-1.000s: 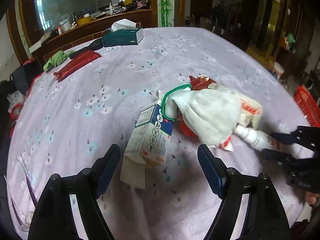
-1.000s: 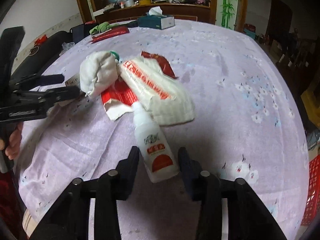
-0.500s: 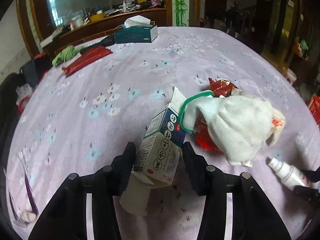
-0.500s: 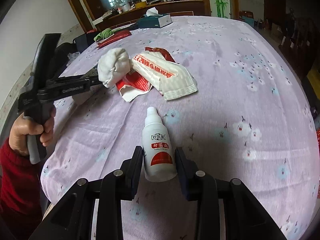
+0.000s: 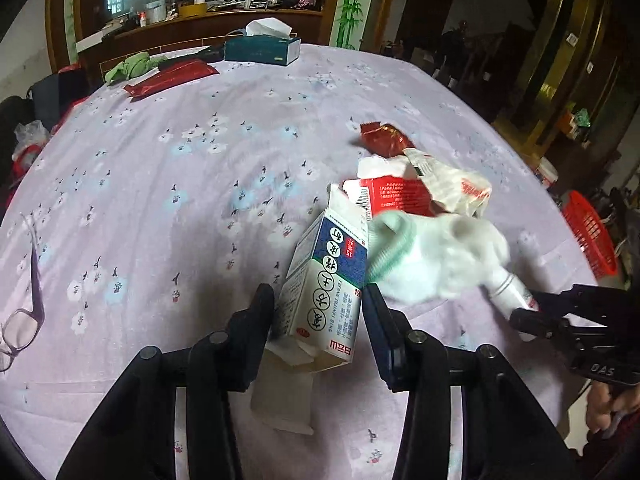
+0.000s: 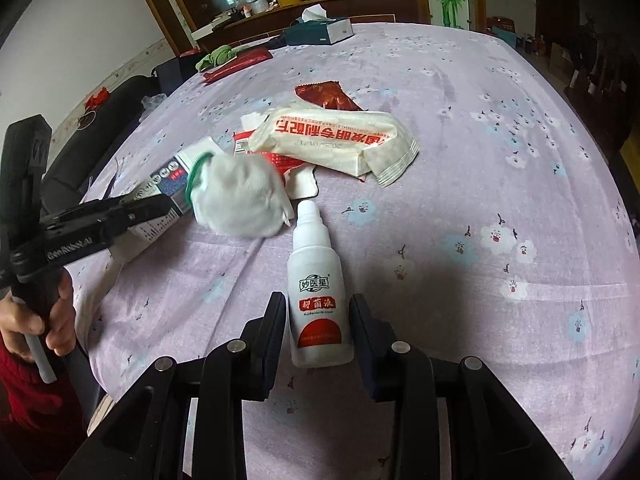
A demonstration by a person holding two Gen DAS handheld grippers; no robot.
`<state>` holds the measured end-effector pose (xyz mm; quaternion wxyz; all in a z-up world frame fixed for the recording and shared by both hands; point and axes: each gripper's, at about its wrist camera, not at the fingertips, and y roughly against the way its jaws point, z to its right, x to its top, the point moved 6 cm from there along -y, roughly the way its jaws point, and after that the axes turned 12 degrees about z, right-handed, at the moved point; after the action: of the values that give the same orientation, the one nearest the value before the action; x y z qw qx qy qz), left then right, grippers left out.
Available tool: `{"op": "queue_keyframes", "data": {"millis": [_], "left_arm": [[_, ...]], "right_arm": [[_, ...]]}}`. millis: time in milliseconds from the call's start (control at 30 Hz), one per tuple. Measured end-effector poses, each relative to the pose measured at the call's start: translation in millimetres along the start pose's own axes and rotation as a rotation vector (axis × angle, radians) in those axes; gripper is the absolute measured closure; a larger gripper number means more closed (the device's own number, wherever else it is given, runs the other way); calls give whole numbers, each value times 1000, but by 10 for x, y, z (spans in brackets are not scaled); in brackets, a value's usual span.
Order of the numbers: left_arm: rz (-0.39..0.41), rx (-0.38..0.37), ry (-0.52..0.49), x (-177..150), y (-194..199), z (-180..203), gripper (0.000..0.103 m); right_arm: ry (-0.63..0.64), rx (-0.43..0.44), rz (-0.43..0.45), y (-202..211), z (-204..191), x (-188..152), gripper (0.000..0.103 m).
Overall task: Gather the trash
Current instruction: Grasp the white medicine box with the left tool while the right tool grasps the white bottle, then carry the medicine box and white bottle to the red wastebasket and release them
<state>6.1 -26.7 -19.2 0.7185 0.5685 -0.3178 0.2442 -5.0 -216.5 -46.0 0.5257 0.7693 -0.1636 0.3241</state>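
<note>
Blue-and-white carton (image 5: 326, 292) clamped between the left gripper (image 5: 318, 312) jaws, tilted, open flap end toward the camera; a folded paper insert (image 5: 280, 396) hangs out below it. White bottle (image 6: 318, 288) with red label clamped between the right gripper (image 6: 318, 320) jaws, nozzle pointing away over the table. Both sit over the near edge of the table, side by side.

White glove with green cuff (image 5: 432, 260) blurred, just beside the carton's far end, touching or nearly so; cannot tell which. Beyond it: flattened red box (image 5: 396, 196), cream wrapper with red print (image 6: 332, 140), dark red foil wrapper (image 6: 326, 96), overlapping in a loose heap.

Lilac floral tablecloth (image 5: 180, 184). Far edge: teal tissue box (image 5: 262, 50), long red packet (image 5: 172, 76), green cloth (image 5: 132, 66). Eyeglasses (image 5: 18, 320) at left edge. Red basket (image 5: 590, 240) off the table, right. Person's hand (image 6: 36, 320), red sleeve, grips the left handle
</note>
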Motion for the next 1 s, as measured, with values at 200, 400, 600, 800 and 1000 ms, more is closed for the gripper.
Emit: {"op": "queue_keyframes", "data": {"millis": [200, 400, 600, 800, 1000], "left_arm": [[-3, 27, -9, -28, -125, 11, 54], [6, 74, 8, -93, -202, -88, 67], [107, 65, 89, -13, 93, -161, 70], [215, 37, 82, 143, 444, 73, 70], [253, 12, 14, 118, 517, 533, 70]], "right_arm": [[20, -15, -14, -35, -46, -31, 68], [14, -16, -6, -34, -50, -55, 71], [-33, -1, 56, 117, -28, -8, 71], [-64, -30, 131, 298, 28, 78, 71], [-93, -66, 153, 361, 118, 69, 71]]}}
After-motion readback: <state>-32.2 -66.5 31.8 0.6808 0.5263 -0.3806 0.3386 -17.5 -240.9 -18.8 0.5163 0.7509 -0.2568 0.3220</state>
